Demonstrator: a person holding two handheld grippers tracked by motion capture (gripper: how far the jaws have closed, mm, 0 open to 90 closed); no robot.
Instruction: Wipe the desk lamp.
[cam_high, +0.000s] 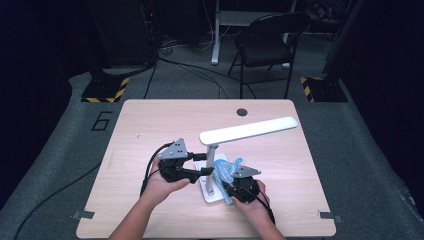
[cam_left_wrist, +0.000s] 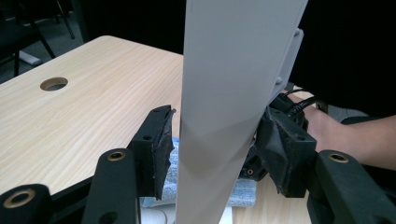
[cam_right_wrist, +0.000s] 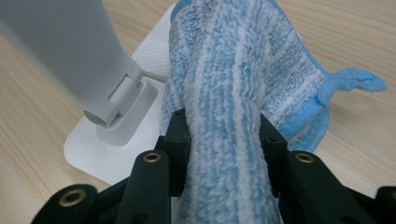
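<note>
A white desk lamp stands near the table's front, with its long head up high, a slanted post and a flat base. My left gripper reaches in from the left, and its jaws straddle the post. The left pad stands a little off the post; the gripper is open. My right gripper is shut on a blue and white striped cloth. The cloth drapes over the lamp base beside the post's hinge. The cloth rises just right of the post.
The wooden table has a cable hole near its far edge. Beyond the table stand a black folding chair and a floor stand with yellow-black stripes. Both gripper cables trail toward the front edge.
</note>
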